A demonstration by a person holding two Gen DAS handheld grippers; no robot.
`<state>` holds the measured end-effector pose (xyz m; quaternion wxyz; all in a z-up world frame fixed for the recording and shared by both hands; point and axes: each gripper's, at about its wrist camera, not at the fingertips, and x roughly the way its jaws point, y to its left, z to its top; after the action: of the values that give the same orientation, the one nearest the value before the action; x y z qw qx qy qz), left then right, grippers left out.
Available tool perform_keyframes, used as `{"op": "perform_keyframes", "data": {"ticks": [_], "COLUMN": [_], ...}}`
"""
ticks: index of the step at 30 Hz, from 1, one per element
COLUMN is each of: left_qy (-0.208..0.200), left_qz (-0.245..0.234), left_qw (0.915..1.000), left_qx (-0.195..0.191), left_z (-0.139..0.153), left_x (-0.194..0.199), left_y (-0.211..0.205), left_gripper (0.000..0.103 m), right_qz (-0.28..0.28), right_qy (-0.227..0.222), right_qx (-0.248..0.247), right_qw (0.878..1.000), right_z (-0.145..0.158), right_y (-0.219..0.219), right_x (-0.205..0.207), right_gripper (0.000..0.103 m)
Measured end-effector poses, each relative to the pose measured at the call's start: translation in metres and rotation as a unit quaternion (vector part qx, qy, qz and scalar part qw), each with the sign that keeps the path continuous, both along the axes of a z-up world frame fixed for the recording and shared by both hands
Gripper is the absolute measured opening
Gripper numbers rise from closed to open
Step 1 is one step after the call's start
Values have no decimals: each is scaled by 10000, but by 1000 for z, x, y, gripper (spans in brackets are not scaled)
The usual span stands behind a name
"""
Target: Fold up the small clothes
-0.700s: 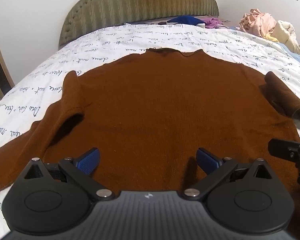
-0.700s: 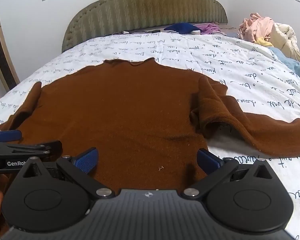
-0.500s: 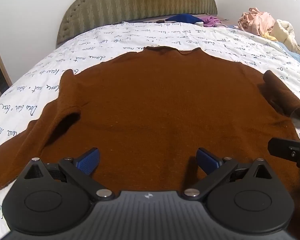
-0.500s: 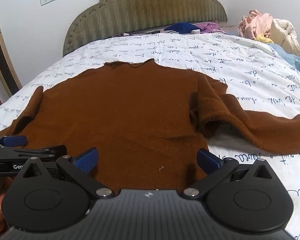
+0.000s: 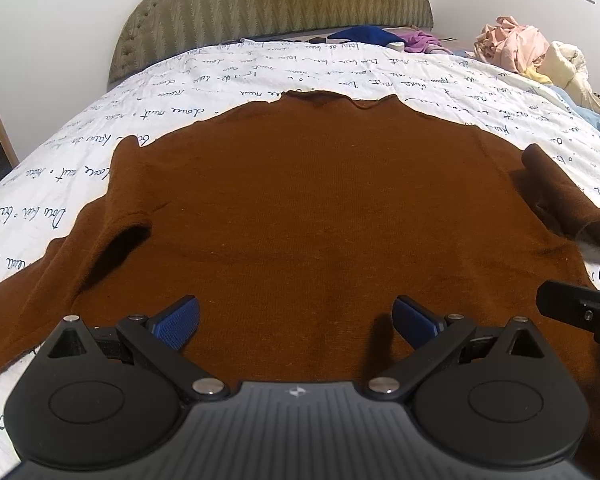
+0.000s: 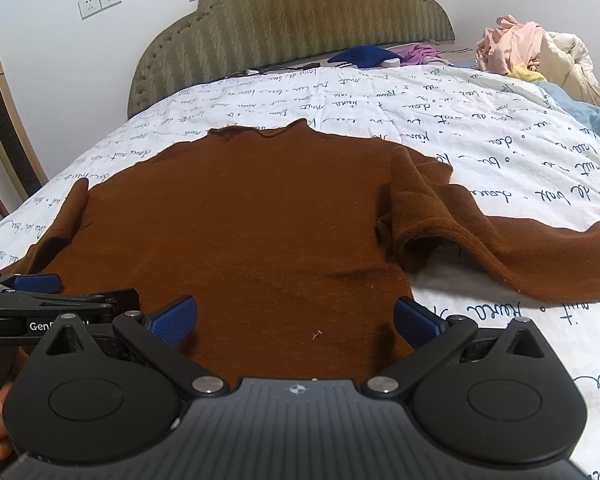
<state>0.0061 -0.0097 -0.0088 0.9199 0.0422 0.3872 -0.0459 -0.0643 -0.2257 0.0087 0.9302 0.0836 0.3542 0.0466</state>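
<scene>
Brown sweater (image 5: 320, 208) spread flat on the lettered bedspread (image 5: 260, 76)

Both the left gripper (image 5: 296, 320) and right gripper (image 6: 296, 320) hover with jaws wide apart over its near hem (collar toward the headboard), holding nothing.

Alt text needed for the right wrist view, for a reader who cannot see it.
A brown sweater lies spread flat on a white script-printed bedspread, its right sleeve bunched at the shoulder. The right tool hovers open over the hem, with the left tool at the left edge.

Bedroom: quilted bed (image 5: 340, 68), padded headboard (image 6: 292, 16)
</scene>
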Motion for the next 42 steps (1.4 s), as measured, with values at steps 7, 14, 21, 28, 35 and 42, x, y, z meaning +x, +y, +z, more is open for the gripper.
{"op": "perform_keyframes", "data": {"ticks": [7, 14, 21, 28, 35, 42], "left_qy": [-49, -29, -4, 17, 39, 45], "left_qz": [-34, -45, -83, -110, -128, -187], "left_qw": [9999, 9999, 9999, 9999, 9999, 9998], "left_qx": [105, 87, 99, 93, 103, 81], "left_z": [0, 1, 0, 0, 1, 1], "left_x": [-1, -1, 0, 0, -1, -1], "left_y": [-4, -7, -9, -12, -14, -17], "left_gripper": [103, 103, 103, 103, 103, 103], "right_qz": [-25, 5, -9, 29, 35, -16], "right_qy": [-2, -145, -229, -199, -150, -187], "right_qx": [221, 210, 331, 486, 518, 613], "right_qw": [9998, 9997, 9992, 9986, 9985, 9979], "right_z": [-1, 0, 0, -1, -1, -1], "right_y": [-4, -6, -12, -15, -17, -24], "right_x": [0, -1, -4, -5, -5, -8], "right_gripper": [103, 103, 103, 103, 103, 103]}}
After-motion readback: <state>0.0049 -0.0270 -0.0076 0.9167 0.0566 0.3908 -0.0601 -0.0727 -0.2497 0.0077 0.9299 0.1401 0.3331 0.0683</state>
